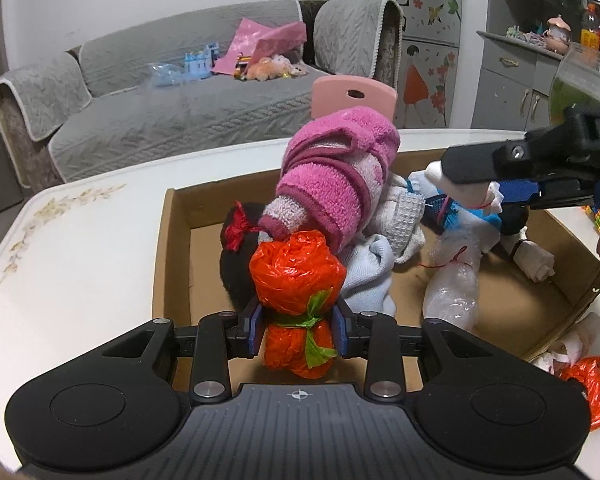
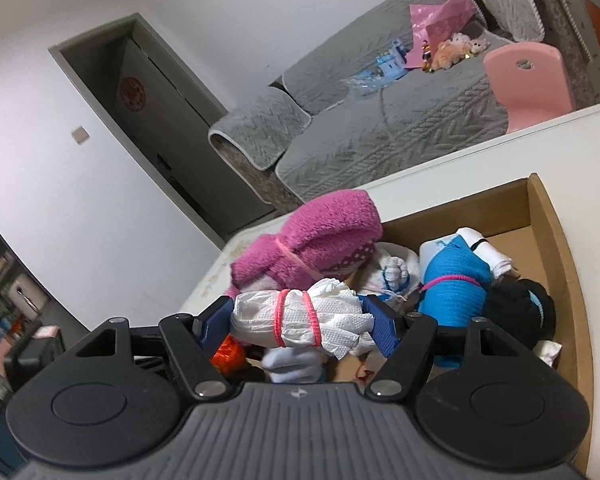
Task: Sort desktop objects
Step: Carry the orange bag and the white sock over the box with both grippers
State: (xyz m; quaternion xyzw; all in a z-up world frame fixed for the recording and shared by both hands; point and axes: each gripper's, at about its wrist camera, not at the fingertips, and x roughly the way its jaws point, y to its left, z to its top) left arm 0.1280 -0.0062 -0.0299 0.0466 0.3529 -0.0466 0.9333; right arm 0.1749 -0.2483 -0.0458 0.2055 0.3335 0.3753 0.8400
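Right, the left gripper point(image 1: 299, 330) has its jaws clenched narrow on an orange bag bundle point(image 1: 297, 280) tied with green, gripped at the tie and held above the near edge of the cardboard box point(image 1: 172, 240) on the white surface point(image 1: 68, 248). The right gripper point(image 2: 296, 324) holds its jaws wider, clamped end to end on a white paper roll point(image 2: 300, 318) bound with pink bands, over the box. Below lie a pink towel roll point(image 1: 332, 184) and a blue roll point(image 2: 454, 292).
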